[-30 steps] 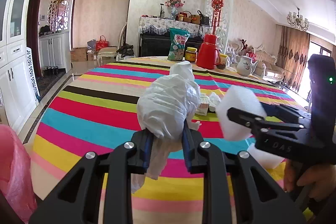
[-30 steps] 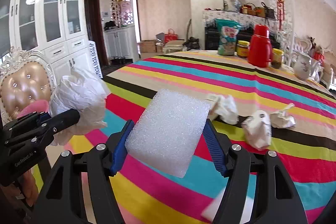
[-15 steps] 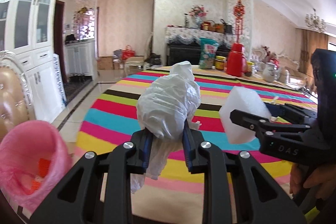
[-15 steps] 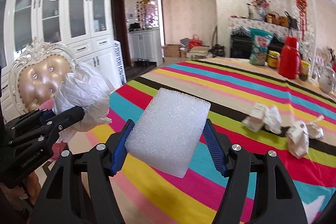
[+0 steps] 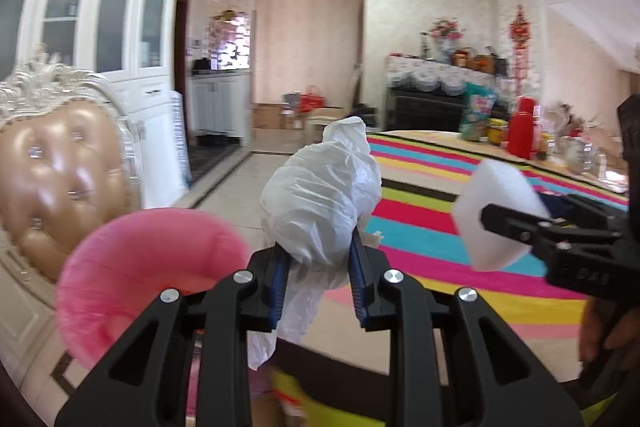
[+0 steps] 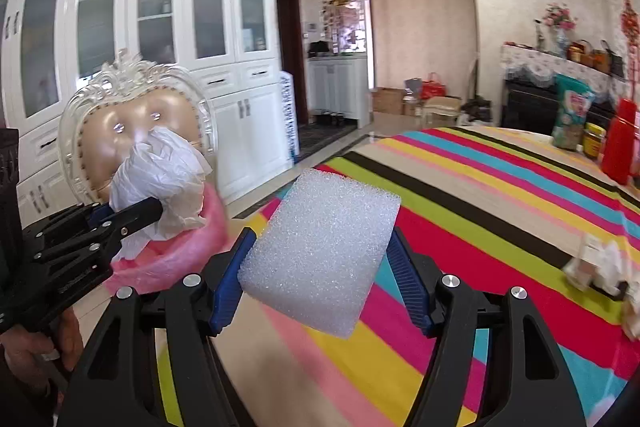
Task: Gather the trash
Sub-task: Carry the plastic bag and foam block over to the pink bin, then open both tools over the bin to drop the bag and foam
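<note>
My left gripper (image 5: 318, 259) is shut on a crumpled white plastic bag (image 5: 320, 203), held in the air just right of a pink-lined trash bin (image 5: 148, 267). In the right wrist view the same bag (image 6: 160, 183) hangs over the pink bin (image 6: 176, 251), with the left gripper (image 6: 152, 211) pinching it. My right gripper (image 6: 320, 255) is shut on a white foam block (image 6: 320, 247) above the near corner of the striped table (image 6: 500, 207). The foam block (image 5: 496, 215) also shows at the right of the left wrist view.
An ornate padded chair (image 6: 136, 119) stands behind the bin, with white cabinets (image 6: 160, 47) along the wall. Crumpled paper scraps (image 6: 604, 267) lie on the table at the right. A red thermos (image 6: 620, 143), a jar and a snack bag (image 6: 572, 119) stand at its far end.
Both grippers have swung left, away from the table's middle toward the pink bin and chair, which have come into view. Each keeps hold of its item.
</note>
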### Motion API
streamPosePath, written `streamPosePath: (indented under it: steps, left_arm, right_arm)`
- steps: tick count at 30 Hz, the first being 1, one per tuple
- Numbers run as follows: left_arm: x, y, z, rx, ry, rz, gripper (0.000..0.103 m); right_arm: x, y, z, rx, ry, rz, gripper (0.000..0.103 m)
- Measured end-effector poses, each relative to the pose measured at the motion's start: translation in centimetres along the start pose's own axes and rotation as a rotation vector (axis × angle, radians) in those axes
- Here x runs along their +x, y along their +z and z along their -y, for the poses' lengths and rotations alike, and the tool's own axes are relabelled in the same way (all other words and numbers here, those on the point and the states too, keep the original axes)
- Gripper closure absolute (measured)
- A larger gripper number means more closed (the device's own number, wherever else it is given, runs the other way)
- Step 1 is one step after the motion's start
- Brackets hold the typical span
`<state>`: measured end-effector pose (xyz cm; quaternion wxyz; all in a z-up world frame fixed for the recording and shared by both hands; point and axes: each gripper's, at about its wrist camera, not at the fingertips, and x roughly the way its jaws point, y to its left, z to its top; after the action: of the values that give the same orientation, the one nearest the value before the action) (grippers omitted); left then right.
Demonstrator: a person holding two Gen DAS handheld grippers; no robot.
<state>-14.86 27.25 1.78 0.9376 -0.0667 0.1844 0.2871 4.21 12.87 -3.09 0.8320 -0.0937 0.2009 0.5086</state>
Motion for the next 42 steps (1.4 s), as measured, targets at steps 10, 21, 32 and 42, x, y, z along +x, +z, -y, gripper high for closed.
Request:
streamPosePath:
  steps: [10,21,32,42]
  left_arm:
    - [-0.2,-1.2,-6.7,-0.041,0.116,-0.018,0.076]
    - [3.0,-2.5,-15.7,-0.166,0.207,-0.097,0.074]
    - [2.6,-3.1,-19.5,-0.216,0.309,-0.06,0.034]
    - [-1.2,-3.4,-17.5,-0.194,0.328,-0.028,0.021]
  right_arm:
    - [4.2,1.3,-5.9,-0.065,0.139,-0.024,0.039]
    - [8.9,2.7,-12.1,-0.126,0.316,-0.047,0.039]
    - [13.6,3.3,-15.8,-0.146,0.377,-0.09,0.028]
    - [11.6,3.4,-14.4,-0.121,0.363,-0.048,0.023]
